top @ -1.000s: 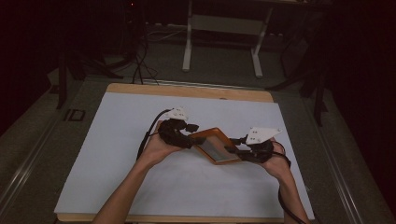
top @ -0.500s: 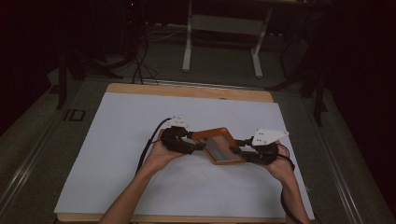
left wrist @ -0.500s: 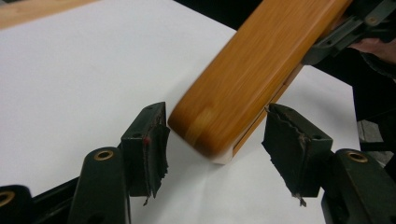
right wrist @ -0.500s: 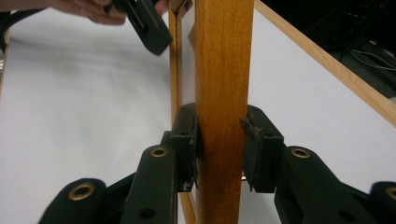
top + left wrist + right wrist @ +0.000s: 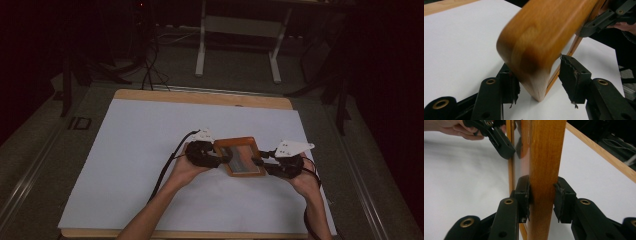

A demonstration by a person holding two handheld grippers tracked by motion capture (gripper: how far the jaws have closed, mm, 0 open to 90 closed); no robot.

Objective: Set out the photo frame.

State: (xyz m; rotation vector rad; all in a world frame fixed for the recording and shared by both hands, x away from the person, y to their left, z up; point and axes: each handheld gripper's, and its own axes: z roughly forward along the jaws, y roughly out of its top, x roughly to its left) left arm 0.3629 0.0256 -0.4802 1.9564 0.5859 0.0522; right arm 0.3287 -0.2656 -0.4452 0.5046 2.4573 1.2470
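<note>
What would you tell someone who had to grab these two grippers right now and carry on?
Right gripper: shut on the wooden frame's edge.
Left gripper: open, its jaws either side of the frame's corner with a gap showing, not yet clamped.
Frame: over the middle of the white table, held between both grippers, one corner touching the surface.
Done: the right grip.
Left: probably close the left gripper, then move the frame.

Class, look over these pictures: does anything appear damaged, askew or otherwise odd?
Yes. The black pads on the left tool are torn and frayed at their edges. The wooden frame sits skewed to the table's edges, with one corner between that tool's open jaws.
</note>
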